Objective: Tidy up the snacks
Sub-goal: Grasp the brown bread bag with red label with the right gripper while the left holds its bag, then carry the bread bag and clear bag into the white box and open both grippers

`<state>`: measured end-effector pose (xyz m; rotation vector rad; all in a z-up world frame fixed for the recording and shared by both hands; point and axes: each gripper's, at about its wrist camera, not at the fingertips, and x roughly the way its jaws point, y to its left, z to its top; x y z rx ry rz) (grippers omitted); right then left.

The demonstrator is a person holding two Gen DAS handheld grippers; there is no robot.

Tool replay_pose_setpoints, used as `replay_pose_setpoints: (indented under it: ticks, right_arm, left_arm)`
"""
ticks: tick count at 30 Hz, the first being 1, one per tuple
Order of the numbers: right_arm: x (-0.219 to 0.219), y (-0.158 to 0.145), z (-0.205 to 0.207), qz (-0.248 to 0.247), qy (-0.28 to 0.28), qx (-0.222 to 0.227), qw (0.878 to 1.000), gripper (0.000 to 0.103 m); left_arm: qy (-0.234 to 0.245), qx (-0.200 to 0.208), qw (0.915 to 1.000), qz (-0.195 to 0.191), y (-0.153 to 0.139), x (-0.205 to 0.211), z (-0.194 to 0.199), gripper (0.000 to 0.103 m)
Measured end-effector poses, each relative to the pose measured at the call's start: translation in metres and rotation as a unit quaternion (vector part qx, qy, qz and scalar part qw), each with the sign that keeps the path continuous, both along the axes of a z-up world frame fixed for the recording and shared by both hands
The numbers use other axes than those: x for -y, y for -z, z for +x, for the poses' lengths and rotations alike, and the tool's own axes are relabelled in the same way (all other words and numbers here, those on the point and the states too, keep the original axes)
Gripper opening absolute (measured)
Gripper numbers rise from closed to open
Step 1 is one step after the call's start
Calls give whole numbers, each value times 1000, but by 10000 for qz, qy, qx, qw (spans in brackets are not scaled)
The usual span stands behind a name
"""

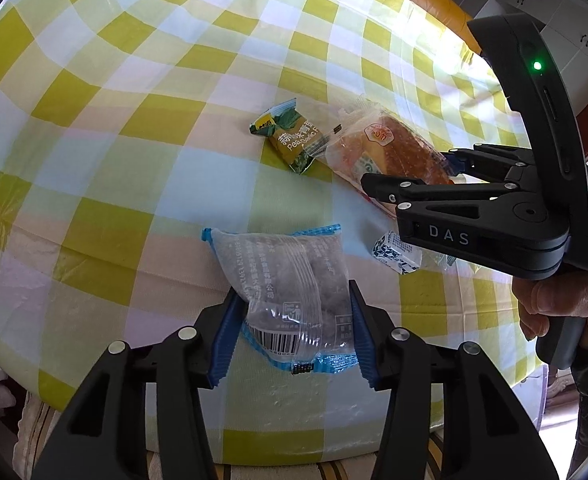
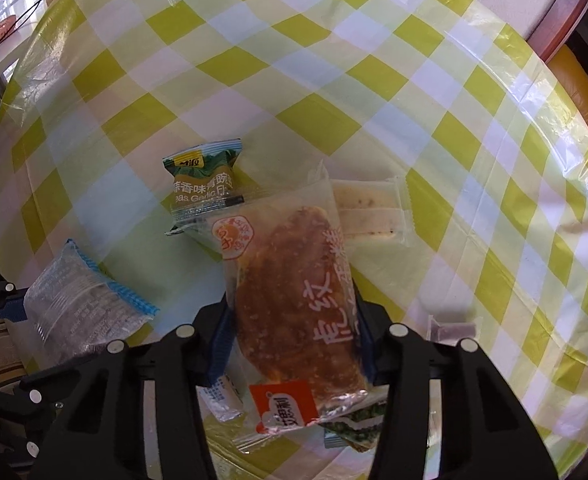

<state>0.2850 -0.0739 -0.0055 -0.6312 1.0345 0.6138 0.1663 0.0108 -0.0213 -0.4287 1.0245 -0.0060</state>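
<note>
early stage, nothing sorted: left gripper point(image 1: 292, 334) clamps clear blue-edged snack packet point(image 1: 290, 280) & right gripper point(image 2: 294, 344) clamps clear-wrapped brown pastry point(image 2: 294, 300), other snacks loose on yellow-check tablecloth point(image 2: 314, 60).

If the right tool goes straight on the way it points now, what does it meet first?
Probably the checkered tablecloth: the right tool points steeply down and already flanks the bread packet.

Table cover: yellow-green, white and pale-blue checked plastic cloth point(image 2: 278, 80), glossy, creased
Beyond the cloth's far right edge: white surface with reddish-brown wooden trim point(image 2: 566, 24), orange cushion point(image 2: 582, 92)
Beyond its far left corner: dark cables point(image 2: 34, 4), bright daylight
Below its near edge: striped fabric point(image 1: 42, 432)
</note>
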Motion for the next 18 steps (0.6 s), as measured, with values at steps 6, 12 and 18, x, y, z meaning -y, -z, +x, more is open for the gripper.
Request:
replay_pose_setpoints:
  ticks: [6,12,18]
  right_arm:
    - [10,-16,-5,154,261,221,9993,48]
    - [34,-48,-12,589,730,525,9942,48]
    - [63,-72,-28,855,1153,785,9865,48]
  left_arm:
    - [-85,136,9998,-67,-5,-3,-3,48]
    - [-163,311,9994,-70,-12,-6,-6,48]
    - [-154,459,9988,-20,-22,-4,-8,48]
